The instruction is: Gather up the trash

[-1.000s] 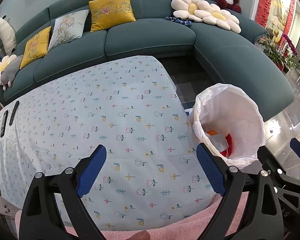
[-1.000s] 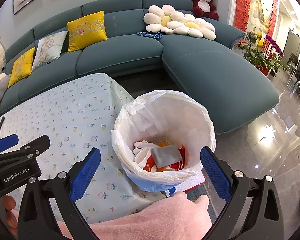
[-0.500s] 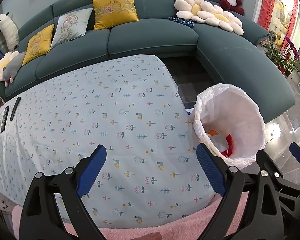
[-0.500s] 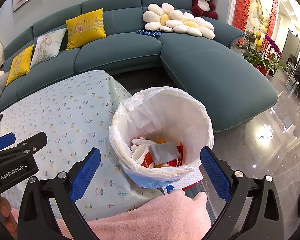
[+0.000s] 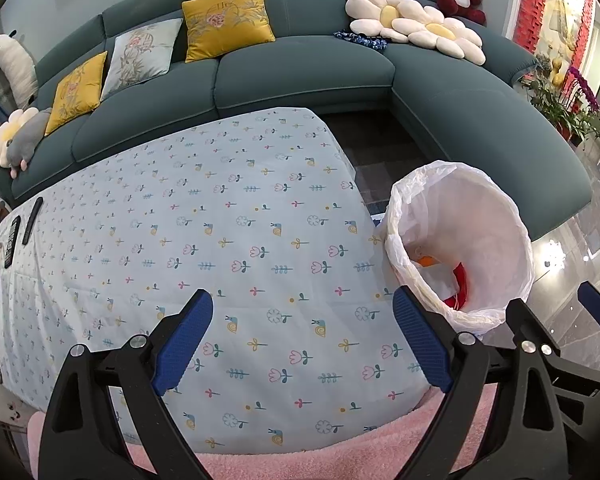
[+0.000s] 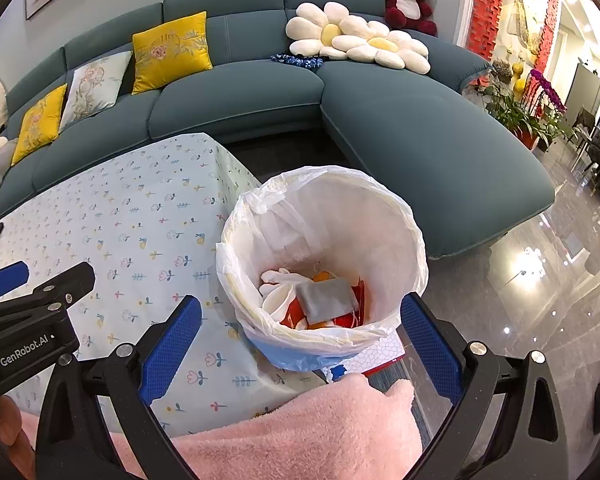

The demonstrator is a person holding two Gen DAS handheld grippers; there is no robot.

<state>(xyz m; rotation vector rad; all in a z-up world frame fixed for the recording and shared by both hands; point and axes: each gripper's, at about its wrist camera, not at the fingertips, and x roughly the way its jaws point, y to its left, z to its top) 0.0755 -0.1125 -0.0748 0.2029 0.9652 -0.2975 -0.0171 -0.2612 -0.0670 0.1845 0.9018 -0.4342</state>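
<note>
A bin lined with a white bag [image 6: 380, 208] [image 5: 496, 216] stands on the floor at the table's right corner. Inside lie a grey wad [image 6: 327, 297], white crumpled paper [image 6: 278, 292] and red and orange scraps [image 6: 296, 316]. My right gripper [image 6: 300, 344] hovers open just above the bin's near rim, nothing between its blue pads. My left gripper [image 5: 304, 340] hangs open over the flowered tablecloth [image 5: 220, 240], left of the bin, and holds nothing. The left gripper's body shows at the left edge of the right wrist view.
A teal corner sofa [image 5: 300, 72] with yellow cushions wraps behind the table. Dark remotes [image 5: 32, 216] lie at the cloth's far left edge. A pink fleece [image 6: 300, 432] lies under both grippers. Potted flowers [image 6: 532, 112] stand on the glossy floor at the right.
Both views have shifted slightly; the bin sits a little higher and farther in the right wrist view. Both grippers stay open and empty.
</note>
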